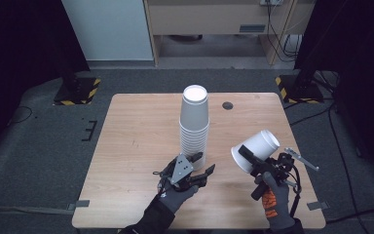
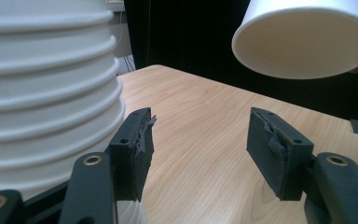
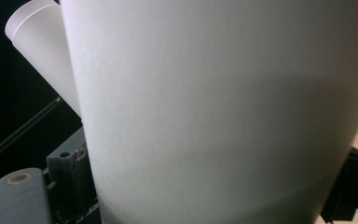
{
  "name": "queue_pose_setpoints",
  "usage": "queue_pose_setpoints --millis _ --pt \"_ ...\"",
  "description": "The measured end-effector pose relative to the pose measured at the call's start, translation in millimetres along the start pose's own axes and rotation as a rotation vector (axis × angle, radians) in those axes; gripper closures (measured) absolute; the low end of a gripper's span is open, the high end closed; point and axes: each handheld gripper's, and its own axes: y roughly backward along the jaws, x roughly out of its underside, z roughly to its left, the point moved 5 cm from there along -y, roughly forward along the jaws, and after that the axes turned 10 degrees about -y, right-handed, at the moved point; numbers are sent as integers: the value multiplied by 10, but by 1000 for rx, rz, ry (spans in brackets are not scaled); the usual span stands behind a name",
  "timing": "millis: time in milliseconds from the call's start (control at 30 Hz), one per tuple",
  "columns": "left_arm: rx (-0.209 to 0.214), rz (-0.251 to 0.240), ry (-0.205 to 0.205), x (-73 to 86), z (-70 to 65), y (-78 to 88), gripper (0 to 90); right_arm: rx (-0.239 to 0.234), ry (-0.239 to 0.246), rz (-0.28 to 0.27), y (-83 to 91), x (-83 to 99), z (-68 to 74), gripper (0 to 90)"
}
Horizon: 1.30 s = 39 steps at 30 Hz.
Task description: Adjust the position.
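Note:
A tall stack of upturned white paper cups (image 1: 194, 122) stands in the middle of the wooden table (image 1: 136, 146). My left gripper (image 1: 204, 164) is open at the foot of the stack, on its near right side; in the left gripper view the stack (image 2: 46, 93) rises just beside the left jaw and nothing lies in the left gripper (image 2: 200, 135). My right gripper (image 1: 255, 160) is shut on a single white cup (image 1: 255, 150), held tilted above the table's right part with its mouth toward the left. That cup (image 3: 214, 112) is close up in the right gripper view and its rim (image 2: 307, 37) hangs ahead of the left jaws.
A dark round hole (image 1: 228, 105) sits in the tabletop behind the stack. Two stand bases with yellow-black stripes (image 1: 78, 90) (image 1: 297, 87) rest on the floor beyond the far corners. Cables (image 1: 341, 146) trail on the floor at the right.

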Motion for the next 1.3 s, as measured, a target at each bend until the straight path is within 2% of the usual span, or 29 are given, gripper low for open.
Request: queue_pose_setpoints --millis 233,667,933,1300 --pt "18 -19 1 -64 -45 -119 405 -4 -26 10 -2 15 -15 137" --pt "38 -52 17 -130 -98 -341 418 -6 -28 16 -25 43 -30 138" --pt "54 -71 11 -184 -143 -458 422 -11 -38 32 -37 66 -26 137" --pt "49 -88 -10 -235 -137 -583 449 -17 -56 49 -60 97 -30 137"
